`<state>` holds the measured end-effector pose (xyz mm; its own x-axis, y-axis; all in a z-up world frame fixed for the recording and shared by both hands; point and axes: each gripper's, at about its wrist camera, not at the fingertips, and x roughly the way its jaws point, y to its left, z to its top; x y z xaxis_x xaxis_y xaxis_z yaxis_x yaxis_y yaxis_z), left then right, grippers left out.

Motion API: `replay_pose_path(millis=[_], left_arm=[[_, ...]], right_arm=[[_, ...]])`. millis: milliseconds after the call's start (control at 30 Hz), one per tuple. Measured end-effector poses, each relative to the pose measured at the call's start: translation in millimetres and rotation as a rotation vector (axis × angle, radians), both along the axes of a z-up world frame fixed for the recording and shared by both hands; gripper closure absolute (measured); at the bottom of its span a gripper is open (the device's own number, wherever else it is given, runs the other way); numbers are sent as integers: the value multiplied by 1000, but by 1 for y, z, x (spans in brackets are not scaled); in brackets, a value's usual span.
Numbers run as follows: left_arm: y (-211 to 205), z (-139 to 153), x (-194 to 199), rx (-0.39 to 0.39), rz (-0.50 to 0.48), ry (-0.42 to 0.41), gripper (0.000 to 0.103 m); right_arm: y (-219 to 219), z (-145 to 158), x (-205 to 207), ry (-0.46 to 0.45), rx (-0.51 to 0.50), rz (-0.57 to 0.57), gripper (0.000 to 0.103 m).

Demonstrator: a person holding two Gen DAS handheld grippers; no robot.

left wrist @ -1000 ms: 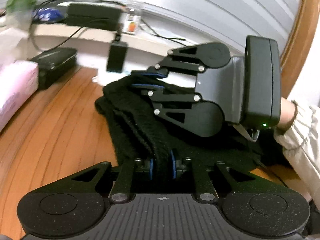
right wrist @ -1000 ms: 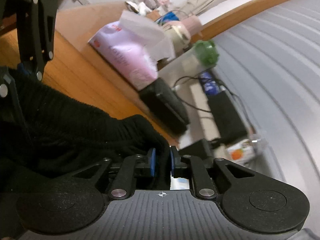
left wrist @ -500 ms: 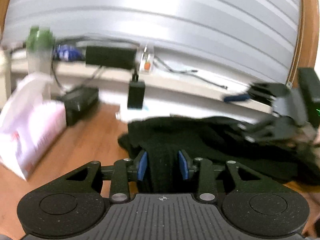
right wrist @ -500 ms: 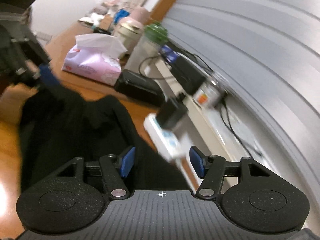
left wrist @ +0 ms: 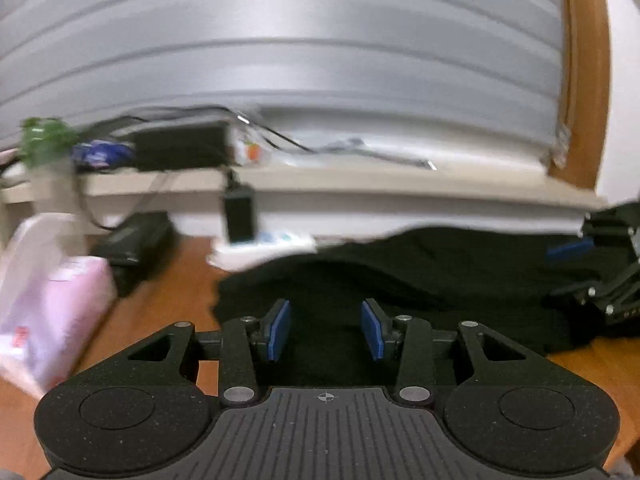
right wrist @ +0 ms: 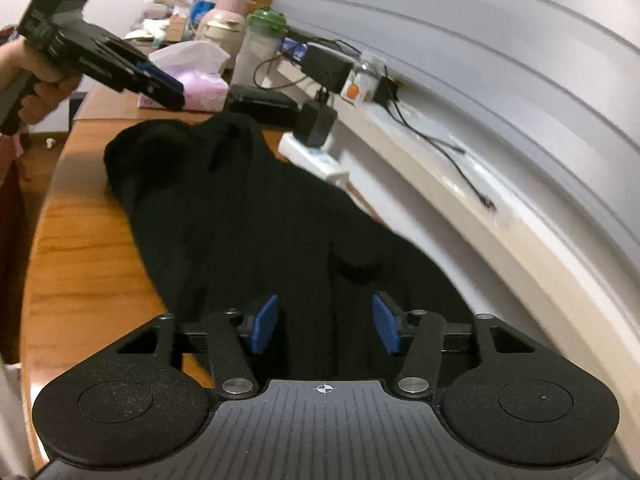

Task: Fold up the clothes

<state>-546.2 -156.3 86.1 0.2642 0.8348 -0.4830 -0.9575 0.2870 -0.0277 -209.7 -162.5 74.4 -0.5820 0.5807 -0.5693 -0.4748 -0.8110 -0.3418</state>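
Note:
A black knitted garment (left wrist: 440, 272) lies stretched along the wooden table (left wrist: 168, 292) beside the window sill. My left gripper (left wrist: 326, 320) hovers open just over its left end, and its blue pads do not touch the cloth. In the right wrist view the garment (right wrist: 240, 208) runs away from my right gripper (right wrist: 325, 320). Its jaws are closing over the near end, but the pads stand clear of the cloth. The left gripper (right wrist: 168, 92), held in a hand, hangs above the far end. At the right edge of the left wrist view the right gripper (left wrist: 592, 268) shows.
A pink tissue pack (left wrist: 52, 300) and a black box (left wrist: 136, 240) stand at the left. A white power strip (left wrist: 264, 244) with a black adapter lies against the sill. A green-lidded bottle (right wrist: 264, 40) and cables sit on the sill. The table edge (right wrist: 44, 208) curves at the left.
Both grippers have let go of the garment and opened. The right one has swung away from the left to the garment's other end, and the cloth now lies spread out lengthwise.

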Motion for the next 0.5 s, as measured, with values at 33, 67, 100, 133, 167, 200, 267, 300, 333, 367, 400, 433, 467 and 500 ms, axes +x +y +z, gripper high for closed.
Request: replay_pose_path(millis=[33, 67, 100, 133, 167, 200, 267, 300, 333, 367, 400, 433, 467, 500], left_arm=[[5, -6, 6, -19, -14, 11, 67], [10, -11, 11, -34, -24, 21, 69], [14, -17, 14, -44, -29, 31, 72], [17, -22, 17, -54, -32, 40, 74], [20, -27, 18, -64, -30, 47, 74], [22, -32, 17, -74, -27, 47, 75], [24, -38, 15, -93, -22, 41, 78], [24, -40, 14, -97, -19, 39, 79], [24, -42, 12, -102, -18, 37, 79], [24, -42, 11, -105, -17, 33, 80], [24, -43, 9, -106, -16, 30, 81], [24, -44, 8, -107, -16, 26, 82], [24, -44, 7, -108, -15, 22, 82], [24, -45, 6, -109, -14, 19, 82]], right_arm=[[-1, -2, 3, -3, -6, -5, 57], [0, -5, 5, -7, -12, -13, 58], [0, -8, 8, -10, -17, -21, 58], [0, -10, 10, -14, -23, -29, 58], [0, -13, 13, -17, -29, -36, 58], [1, -15, 15, -19, -34, -44, 58], [2, -18, 17, -23, -44, -55, 58], [1, -19, 18, -28, -45, -56, 58], [-1, -19, 20, -34, -46, -56, 58], [-1, -19, 21, -40, -43, -59, 59], [-2, -19, 22, -46, -36, -65, 60], [-2, -19, 23, -52, -29, -70, 73], [-3, -19, 24, -59, -22, -76, 86], [-3, -18, 26, -61, -6, -85, 89]])
